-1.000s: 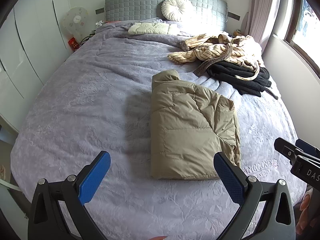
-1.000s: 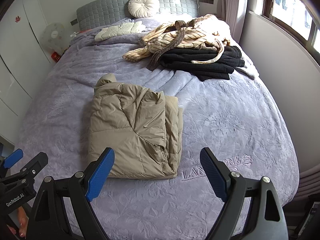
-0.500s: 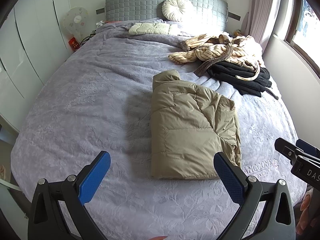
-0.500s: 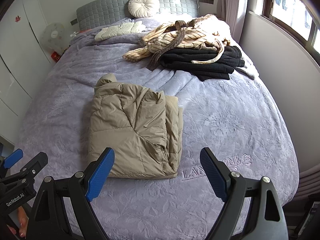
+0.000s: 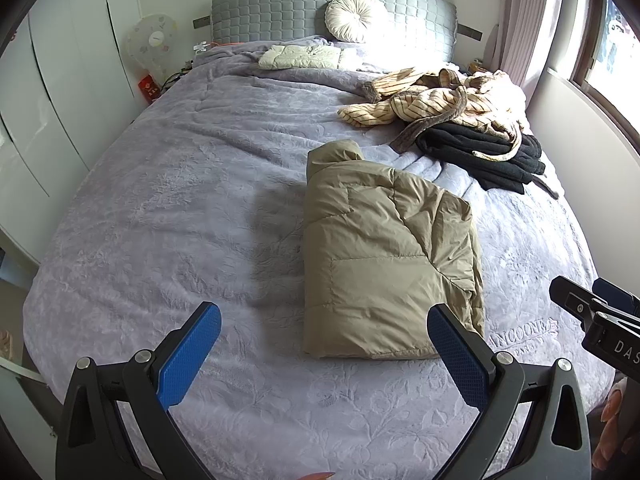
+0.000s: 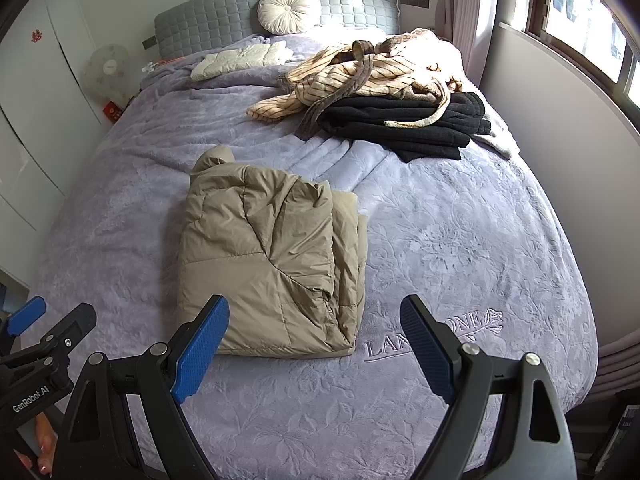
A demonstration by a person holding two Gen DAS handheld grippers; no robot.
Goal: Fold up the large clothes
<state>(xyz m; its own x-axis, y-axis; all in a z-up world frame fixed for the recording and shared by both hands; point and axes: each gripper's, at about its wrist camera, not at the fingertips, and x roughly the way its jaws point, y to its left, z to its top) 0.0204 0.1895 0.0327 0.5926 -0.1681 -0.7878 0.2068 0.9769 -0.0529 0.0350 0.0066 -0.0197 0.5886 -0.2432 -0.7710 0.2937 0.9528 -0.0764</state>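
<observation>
The tan puffer jacket (image 5: 384, 256) lies folded into a thick rectangle on the lavender bedspread (image 5: 168, 208), a little toward the foot of the bed, its rolled collar end pointing to twelve o'clock and its stacked layer edges showing along the three o'clock side. In the right wrist view the same jacket (image 6: 272, 264) sits at about eleven o'clock from the tool's centre.

The left gripper (image 5: 324, 344) hangs over the near end of the bed with its blue pads spread wide; nothing is between them, and the right-hand pad's tip overlaps the jacket's near corner in the picture, though whether it touches I cannot tell. The right gripper (image 6: 314, 334) is likewise spread wide and empty, its left pad just at the jacket's near edge in the picture, its right pad over embroidered lettering (image 6: 432, 334) on the bedspread. Each tool shows at the edge of the other's view, side by side.

At about one o'clock from the jacket, near the window side, a striped beige robe (image 5: 436, 100) lies crumpled on top of a folded black garment (image 5: 484, 150). Farther up, at twelve o'clock, a folded cream piece (image 5: 300, 57) rests near a round white cushion (image 5: 354, 17) leaning on the grey quilted headboard (image 5: 276, 12). A small fan (image 5: 150, 46) stands at ten o'clock beside the white wardrobe doors (image 5: 52, 92).
</observation>
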